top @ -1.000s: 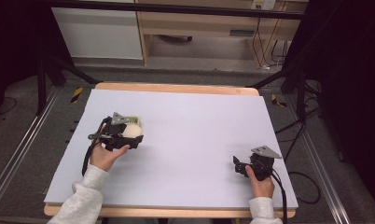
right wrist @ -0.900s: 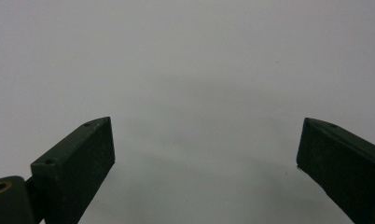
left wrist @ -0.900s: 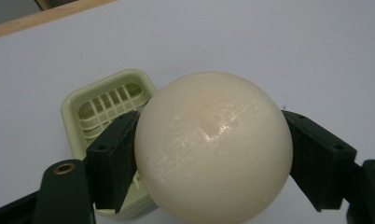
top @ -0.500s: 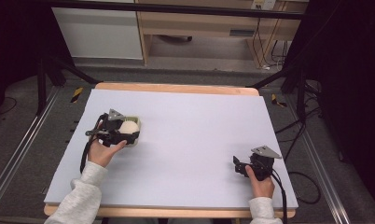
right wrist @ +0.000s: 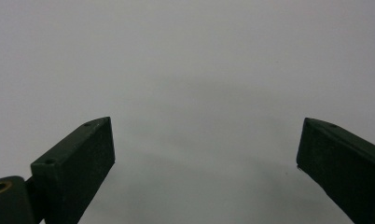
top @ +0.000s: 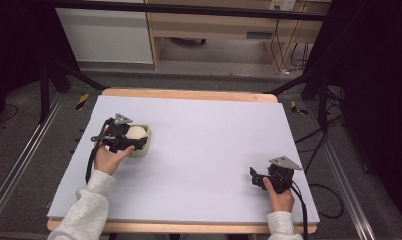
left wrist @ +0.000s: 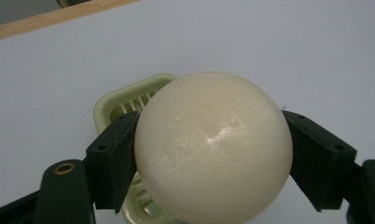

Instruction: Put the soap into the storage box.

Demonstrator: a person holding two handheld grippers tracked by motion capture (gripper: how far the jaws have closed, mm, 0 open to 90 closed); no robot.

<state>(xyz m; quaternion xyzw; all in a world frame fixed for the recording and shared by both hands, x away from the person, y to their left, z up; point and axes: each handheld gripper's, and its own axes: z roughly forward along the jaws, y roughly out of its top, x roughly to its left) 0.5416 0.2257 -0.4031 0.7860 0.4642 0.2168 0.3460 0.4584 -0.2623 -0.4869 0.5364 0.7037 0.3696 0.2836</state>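
Soap ball [left wrist: 212, 149], round and cream, sits squeezed between the two black jaws of the left gripper [top: 131, 141], right over a pale green soap dish [left wrist: 125, 105] on the white table [top: 214, 150]. Far off, the right gripper [top: 256, 179] has its jaws wide apart, holding nothing.

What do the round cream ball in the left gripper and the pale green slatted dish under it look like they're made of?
Cream ball: probably soap or wax, possibly smooth plastic. It has a soft sheen, fine scuff lines and a faint pressed mark, and looks opaque and solid.

Pale green dish: likely moulded plastic. It has an even colour, rounded corners, a semi-gloss rim and drainage slats, like a soap dish.

Left gripper: matte black pads, probably plastic.
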